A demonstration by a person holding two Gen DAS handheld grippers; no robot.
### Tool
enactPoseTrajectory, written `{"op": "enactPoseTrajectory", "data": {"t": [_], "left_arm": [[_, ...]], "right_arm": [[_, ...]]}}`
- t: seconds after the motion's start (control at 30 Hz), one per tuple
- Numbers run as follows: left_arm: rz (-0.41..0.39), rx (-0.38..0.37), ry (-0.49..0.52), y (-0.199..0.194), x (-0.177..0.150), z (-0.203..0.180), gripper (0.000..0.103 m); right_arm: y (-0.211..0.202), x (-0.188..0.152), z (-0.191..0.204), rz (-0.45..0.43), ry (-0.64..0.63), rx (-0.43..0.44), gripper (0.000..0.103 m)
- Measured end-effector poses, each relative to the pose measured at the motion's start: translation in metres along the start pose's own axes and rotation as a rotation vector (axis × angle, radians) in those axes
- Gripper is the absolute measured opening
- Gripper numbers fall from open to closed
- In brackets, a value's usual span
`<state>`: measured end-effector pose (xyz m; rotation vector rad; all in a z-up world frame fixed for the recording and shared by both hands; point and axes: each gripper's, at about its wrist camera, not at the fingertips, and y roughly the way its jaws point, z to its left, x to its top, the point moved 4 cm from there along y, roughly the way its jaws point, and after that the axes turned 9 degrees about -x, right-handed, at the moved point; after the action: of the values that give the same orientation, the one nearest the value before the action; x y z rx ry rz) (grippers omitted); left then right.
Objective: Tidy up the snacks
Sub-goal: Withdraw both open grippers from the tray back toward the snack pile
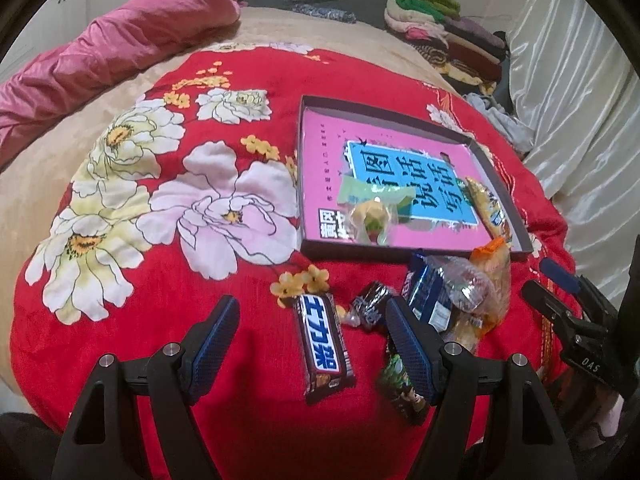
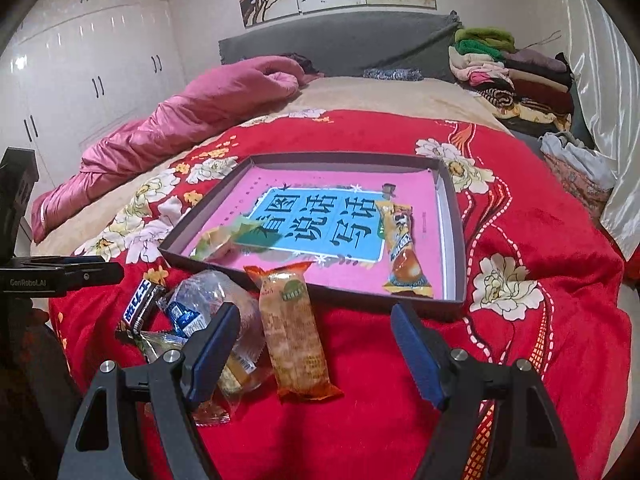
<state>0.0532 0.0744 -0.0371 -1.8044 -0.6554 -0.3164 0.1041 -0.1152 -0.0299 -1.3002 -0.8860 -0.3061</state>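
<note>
A brown chocolate bar in a glossy wrapper with a blue-and-white label (image 1: pixel 324 344) is lying on the red floral blanket (image 1: pixel 168 280), sitting between the wide-spread, empty jaws of the left gripper (image 1: pixel 312 320). Beside it, an orange-wrapped cake bar (image 2: pixel 294 328) is resting between the equally wide, empty jaws of the right gripper (image 2: pixel 316 324). Beyond both, a shallow dark cardboard tray with a pink printed floor (image 2: pixel 452 240) is holding a yellow snack packet (image 2: pixel 402 248).

My left gripper (image 1: pixel 312 344) and right gripper (image 2: pixel 316 352) look alike: black angular arms, silver round screws at the joints, blue cross-hatched pads (image 1: pixel 214 344) lining the fingers' inner faces.
</note>
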Motion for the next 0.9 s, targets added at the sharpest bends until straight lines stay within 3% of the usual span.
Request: {"op": "enactPoseTrajectory", "data": {"t": [0.23,0.9], "left_arm": [[0.054,0.011,-0.007,0.014,-0.010,0.003,0.077],[0.114,0.034,0.007,0.035,-0.025,0.005,0.077]], "right_arm": [[0.007,-0.005,0.003,0.033,-0.018,-0.005,0.078],[0.027,-0.016,0.011,0.105,-0.077,-0.020,0.078]]}}
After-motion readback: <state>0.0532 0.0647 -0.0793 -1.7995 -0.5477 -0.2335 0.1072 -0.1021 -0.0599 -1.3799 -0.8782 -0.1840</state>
